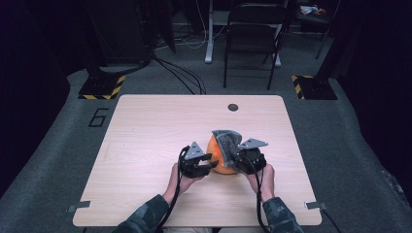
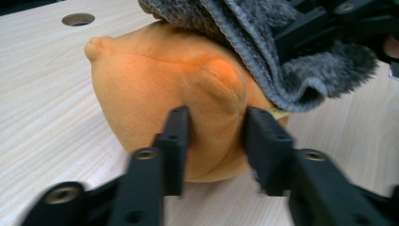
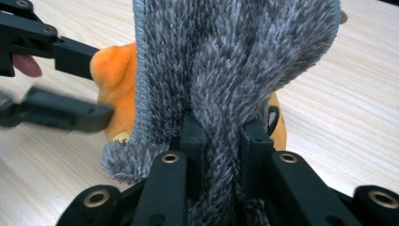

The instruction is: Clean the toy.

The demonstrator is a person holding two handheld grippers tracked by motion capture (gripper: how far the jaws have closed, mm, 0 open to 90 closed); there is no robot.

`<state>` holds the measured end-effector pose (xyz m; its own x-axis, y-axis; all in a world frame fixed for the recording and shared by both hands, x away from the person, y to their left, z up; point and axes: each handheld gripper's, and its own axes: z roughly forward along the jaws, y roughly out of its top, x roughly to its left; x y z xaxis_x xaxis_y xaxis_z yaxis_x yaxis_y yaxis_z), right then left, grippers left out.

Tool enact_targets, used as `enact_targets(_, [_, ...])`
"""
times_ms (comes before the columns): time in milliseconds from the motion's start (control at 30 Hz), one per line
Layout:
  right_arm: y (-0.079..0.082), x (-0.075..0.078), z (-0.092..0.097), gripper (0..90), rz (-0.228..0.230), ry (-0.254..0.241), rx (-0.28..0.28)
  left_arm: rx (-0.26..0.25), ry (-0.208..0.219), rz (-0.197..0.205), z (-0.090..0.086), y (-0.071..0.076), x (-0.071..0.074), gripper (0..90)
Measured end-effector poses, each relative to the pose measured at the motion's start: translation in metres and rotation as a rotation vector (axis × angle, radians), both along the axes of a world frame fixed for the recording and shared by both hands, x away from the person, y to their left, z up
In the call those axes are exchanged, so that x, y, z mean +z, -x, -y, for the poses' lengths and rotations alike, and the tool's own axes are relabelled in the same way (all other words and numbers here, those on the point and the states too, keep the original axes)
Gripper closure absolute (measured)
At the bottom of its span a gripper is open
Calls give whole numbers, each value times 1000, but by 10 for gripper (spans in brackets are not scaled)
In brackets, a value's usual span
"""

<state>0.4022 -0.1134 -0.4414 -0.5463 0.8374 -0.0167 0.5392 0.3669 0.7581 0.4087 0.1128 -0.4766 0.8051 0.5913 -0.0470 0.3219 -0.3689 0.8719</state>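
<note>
An orange plush toy [image 1: 217,160] sits on the wooden table [image 1: 145,141], near its front middle. A grey fuzzy cloth [image 1: 226,138] is draped over the toy's top and right side. My right gripper [image 3: 223,132] is shut on a bunched fold of the grey cloth [image 3: 226,56]. In the high view it [image 1: 234,158] is at the toy's right. My left gripper [image 2: 216,127] stands open with a bulge of the orange plush [image 2: 141,84] between its jaws. In the right gripper view, the left gripper [image 3: 96,87] straddles the toy's left side [image 3: 113,70].
A round cable hole [image 1: 232,107] lies in the table's far edge. A black folding chair [image 1: 252,29] and cables stand on the floor beyond. The person's hands and camouflage sleeves [image 1: 145,218] come in at the front edge.
</note>
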Motion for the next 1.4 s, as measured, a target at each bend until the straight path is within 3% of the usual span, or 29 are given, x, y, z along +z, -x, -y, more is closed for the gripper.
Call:
enact_targets(100, [1, 0, 2, 752, -6, 2, 2, -22, -61, 23, 6, 3, -3, 453])
enact_targets(133, [0, 0, 2, 752, -5, 0, 5, -22, -78, 35, 9, 4, -5, 470])
enact_targets(200, [0, -1, 1, 752, -4, 3, 3, -15, -92, 54, 10, 5, -7, 591])
enact_targets(267, [0, -2, 0, 752, 1, 5, 5, -1, -76, 44, 9, 4, -9, 713])
enact_targets(367, [0, -1, 1, 752, 2, 2, -4, 5, -59, 40, 8, 4, -8, 764])
enact_targets(533, [-1, -1, 9, 752, 8, 15, -29, 7, -37, 22, 7, 3, -7, 774])
enact_targets(667, [-6, -9, 22, 753, -16, 18, -80, 7, -13, 5, 5, 1, -8, 772])
enact_targets(867, [-17, -30, 44, 754, -90, 25, -170, 13, 10, -6, 3, 0, -9, 773])
enact_targets(967, [-18, -28, 48, 755, -85, 16, -190, 15, 23, -11, 1, -1, -8, 774])
enact_targets(1167, [-6, 5, 38, 755, -2, -42, -113, 11, 32, -6, 3, 0, -6, 773])
enact_targets(1300, [5, 23, 15, 754, 34, -86, -25, -5, 31, 3, 5, 2, -4, 773])
enact_targets(1400, [12, 26, -5, 753, 43, -84, 40, -17, 24, 9, 6, 4, -3, 773])
